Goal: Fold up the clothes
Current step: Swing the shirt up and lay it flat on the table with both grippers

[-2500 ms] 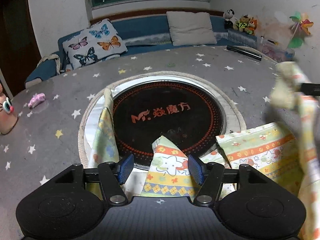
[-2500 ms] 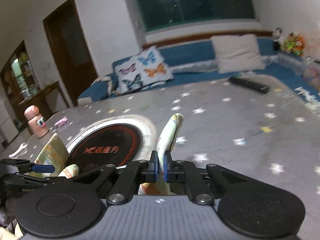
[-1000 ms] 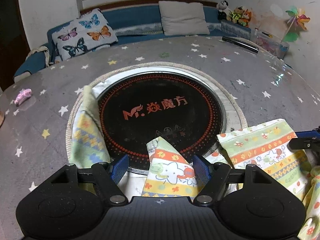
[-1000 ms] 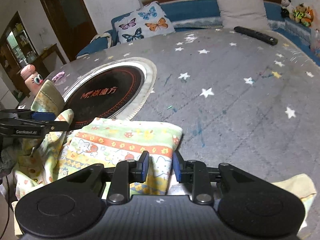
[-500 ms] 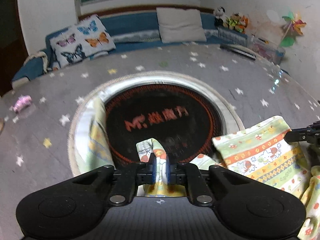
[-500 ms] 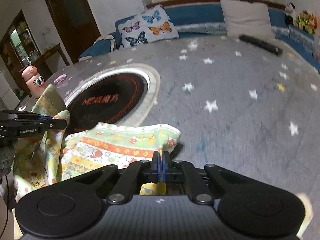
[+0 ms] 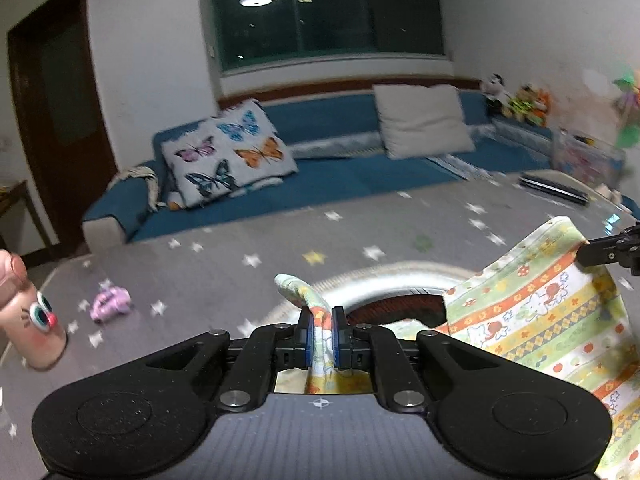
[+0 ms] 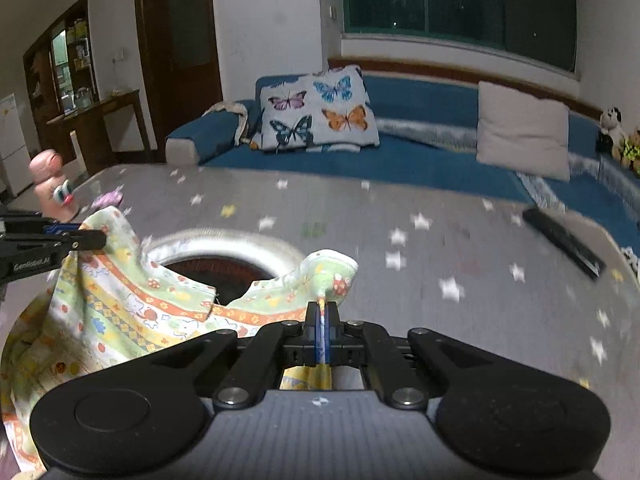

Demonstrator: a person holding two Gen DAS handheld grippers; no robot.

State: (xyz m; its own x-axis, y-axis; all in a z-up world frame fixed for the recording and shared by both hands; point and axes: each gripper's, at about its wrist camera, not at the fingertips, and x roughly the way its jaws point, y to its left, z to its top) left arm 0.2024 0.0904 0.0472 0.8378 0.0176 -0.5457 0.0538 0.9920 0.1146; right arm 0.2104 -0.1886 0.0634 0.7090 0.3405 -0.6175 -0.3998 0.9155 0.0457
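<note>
- Two pinches now: my left gripper (image 7: 323,334) and right gripper (image 8: 322,322), spread a second ago, each clamp the patterned garment (image 7: 532,320).
- I see it raised off the star-print table (image 8: 460,248).

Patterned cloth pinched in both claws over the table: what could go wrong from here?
1. The right claw grips only a thin edge of the patterned cloth; a pull apart might slip it free.
2. The left claw holds a bunched fold, so the layers may come out uneven.
3. Slack cloth hangs low over the round burner; it could drag or snag on the rim.
</note>
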